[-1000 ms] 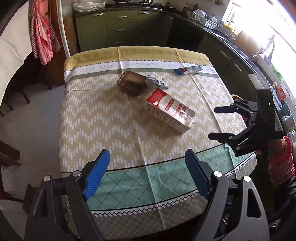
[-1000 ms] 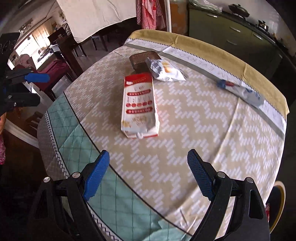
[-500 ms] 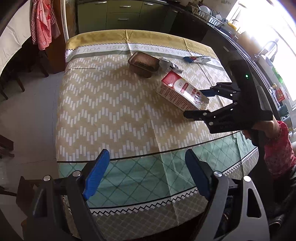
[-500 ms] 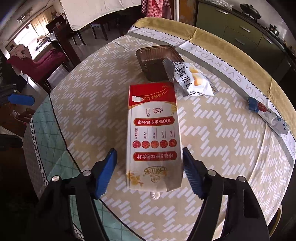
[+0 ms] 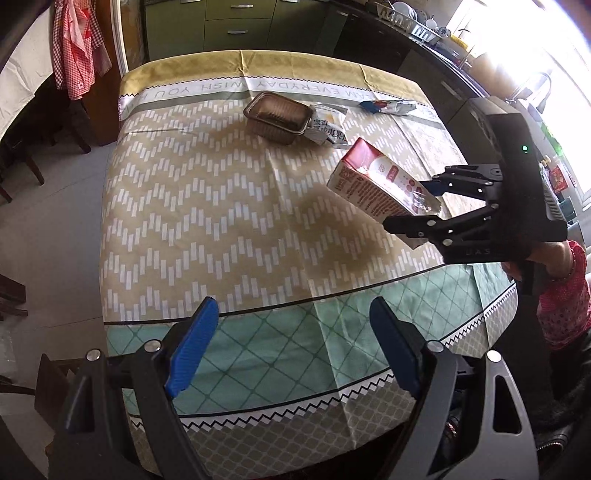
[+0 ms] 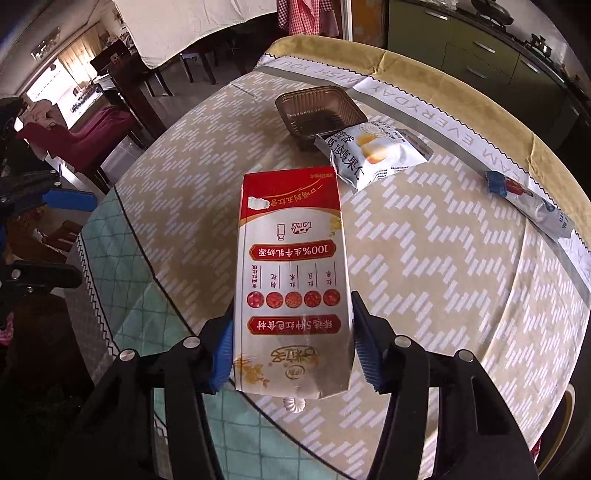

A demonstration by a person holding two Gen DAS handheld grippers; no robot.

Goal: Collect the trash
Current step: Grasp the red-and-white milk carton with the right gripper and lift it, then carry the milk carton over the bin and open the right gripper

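Over the tablecloth (image 5: pixel 207 206), right gripper (image 6: pixel 291 350) had just been closing, pads clamped on milk carton (image 6: pixel 291 273), carton lifted. Left gripper (image 5: pixel 291 347) gaped wide, holding nothing.

Patterned tablecloth (image 5: pixel 207 206), green cabinets (image 5: pixel 236 26)

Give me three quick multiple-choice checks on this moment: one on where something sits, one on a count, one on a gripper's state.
1. Where is the white snack packet?
A. against the brown plastic tray
B. on the floor
C. inside the milk carton

2. How many trash items lie on the tablecloth, not counting the milk carton?
A. one
B. three
C. six

3. What is the right gripper doing?
A. hanging open over bare cloth
B. closed on the carton
C. holding the blue-ended sachet

Answers: 1 A, the packet touches the tray's rim. 2 B, tray, packet and sachet. 3 B, both jaws press the carton's sides, and the left wrist view shows it tilted off the cloth.
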